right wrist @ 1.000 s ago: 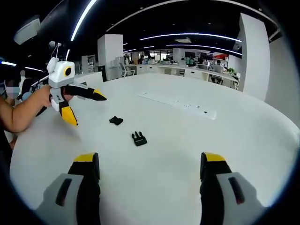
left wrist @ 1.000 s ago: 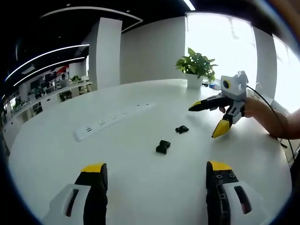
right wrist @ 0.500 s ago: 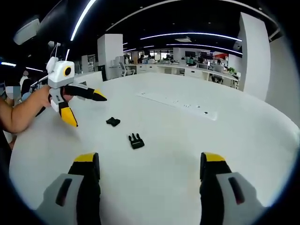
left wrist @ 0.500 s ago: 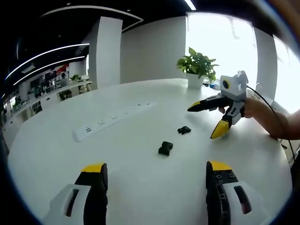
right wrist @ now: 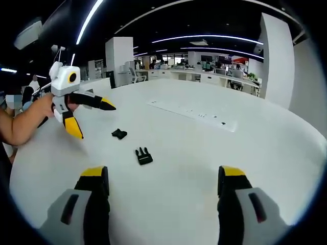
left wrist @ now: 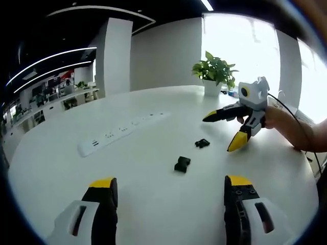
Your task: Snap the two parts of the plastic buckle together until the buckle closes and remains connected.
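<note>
Two black buckle parts lie apart on the white round table (left wrist: pixel 153 204). The socket part (left wrist: pixel 182 164) (right wrist: pixel 119 133) is nearer my left gripper. The pronged part (left wrist: pixel 202 143) (right wrist: pixel 143 155) is nearer my right gripper. My left gripper (left wrist: pixel 170 184) is open and empty, short of the socket part; in the right gripper view the left gripper (right wrist: pixel 92 120) hovers just left of the parts. My right gripper (right wrist: pixel 162 173) is open and empty too; in the left gripper view the right gripper (left wrist: pixel 222 131) hangs just right of the pronged part.
A long white power strip (left wrist: pixel 120 130) (right wrist: pixel 194 115) lies on the table beyond the parts. A potted plant (left wrist: pixel 214 74) stands at the table's far edge. The person's forearms (left wrist: pixel 296 130) (right wrist: pixel 20 122) reach in from the sides. Office desks fill the background.
Both views have drifted a little, so the buckle parts sit slightly right in the left gripper view and left in the right gripper view. The parts lie still and both grippers stay open.
</note>
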A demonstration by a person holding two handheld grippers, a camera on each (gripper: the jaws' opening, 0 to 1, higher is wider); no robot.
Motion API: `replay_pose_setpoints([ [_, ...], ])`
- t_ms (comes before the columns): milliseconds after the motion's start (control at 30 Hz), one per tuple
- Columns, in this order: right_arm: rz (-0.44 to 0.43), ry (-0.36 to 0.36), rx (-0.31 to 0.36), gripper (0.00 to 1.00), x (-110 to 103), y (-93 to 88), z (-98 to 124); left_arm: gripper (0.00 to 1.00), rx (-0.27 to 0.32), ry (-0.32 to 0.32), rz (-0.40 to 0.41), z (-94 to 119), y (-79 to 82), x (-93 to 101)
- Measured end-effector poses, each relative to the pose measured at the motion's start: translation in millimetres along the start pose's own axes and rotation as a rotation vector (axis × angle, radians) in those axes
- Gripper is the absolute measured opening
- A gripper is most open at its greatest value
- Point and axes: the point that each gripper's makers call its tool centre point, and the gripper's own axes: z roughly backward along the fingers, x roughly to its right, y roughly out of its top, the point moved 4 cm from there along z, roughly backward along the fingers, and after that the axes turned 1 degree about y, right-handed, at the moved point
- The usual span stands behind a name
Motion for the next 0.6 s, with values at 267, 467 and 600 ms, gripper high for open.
replay_pose_setpoints([
  [267,0.005,-0.002,0.001,0.88,3.0,3.6,-7.7,0.87,-0.008,-0.010,-0.020,-11.3,6.9,-0.5],
  [467,0.009,0.000,0.002,0.87,4.4,5.6,-11.4,0.86,-0.007,-0.012,-0.018,-12.9,7.5,-3.6],
  [600,0.012,-0.001,0.002,0.87,6.4,6.1,-13.2,0.86,-0.010,-0.012,-0.016,-13.9,5.6,-4.7],
])
